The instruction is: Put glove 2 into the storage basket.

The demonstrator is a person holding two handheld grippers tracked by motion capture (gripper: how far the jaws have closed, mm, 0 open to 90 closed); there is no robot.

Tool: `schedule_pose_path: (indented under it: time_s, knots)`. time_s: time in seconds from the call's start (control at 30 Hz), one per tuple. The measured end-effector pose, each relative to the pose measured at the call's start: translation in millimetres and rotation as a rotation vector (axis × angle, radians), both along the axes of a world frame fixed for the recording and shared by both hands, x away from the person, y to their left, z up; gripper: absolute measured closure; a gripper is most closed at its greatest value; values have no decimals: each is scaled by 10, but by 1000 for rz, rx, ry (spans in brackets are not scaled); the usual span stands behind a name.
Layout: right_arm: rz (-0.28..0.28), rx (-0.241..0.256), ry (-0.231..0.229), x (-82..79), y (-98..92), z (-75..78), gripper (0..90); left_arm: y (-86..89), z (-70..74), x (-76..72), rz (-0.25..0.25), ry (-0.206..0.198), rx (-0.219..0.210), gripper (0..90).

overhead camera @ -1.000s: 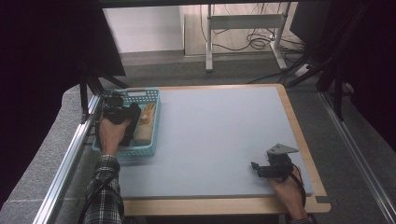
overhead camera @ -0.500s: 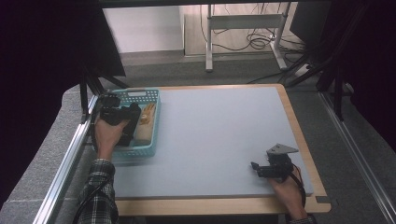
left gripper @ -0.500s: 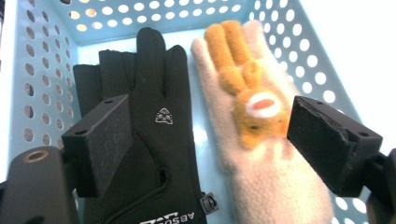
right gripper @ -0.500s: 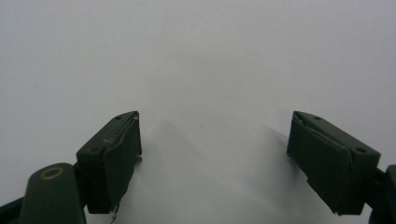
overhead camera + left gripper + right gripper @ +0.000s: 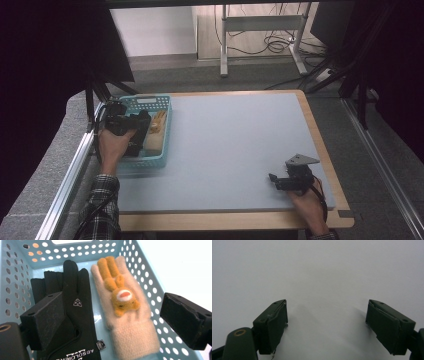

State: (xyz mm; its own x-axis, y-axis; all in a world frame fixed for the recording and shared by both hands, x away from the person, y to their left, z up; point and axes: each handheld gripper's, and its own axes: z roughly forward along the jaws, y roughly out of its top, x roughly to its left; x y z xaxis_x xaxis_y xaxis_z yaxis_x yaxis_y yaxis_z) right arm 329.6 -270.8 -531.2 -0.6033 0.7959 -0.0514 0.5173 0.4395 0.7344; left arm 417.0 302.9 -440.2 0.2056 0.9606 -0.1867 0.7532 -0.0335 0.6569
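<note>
Black glove half hidden by my left gripper, wide open over the basket; beige glove beside it; right gripper open, empty

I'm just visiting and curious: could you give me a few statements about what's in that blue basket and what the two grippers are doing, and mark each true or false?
1. The blue basket holds a black glove and a cream glove. True.
2. The cream glove carries a green frog figure. False: it is an orange animal figure.
3. The left gripper has its jaws open above the gloves. True.
4. The right gripper is clamped on a glove. False: its jaws are open over the bare table.
</note>
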Motion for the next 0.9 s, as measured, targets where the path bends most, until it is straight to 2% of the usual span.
schedule_pose_path:
  time_s: [0.13,0.53,0.9]
  knots:
    - [0,0,0,0,0,0,171,-15,17,-39,-20,-4,19,49]
    - [0,-1,0,-1,0,0,171,-117,97,-180,-65,-49,11,23]
    - [-1,0,0,-1,1,1,171,-246,166,-304,-108,-90,48,6]
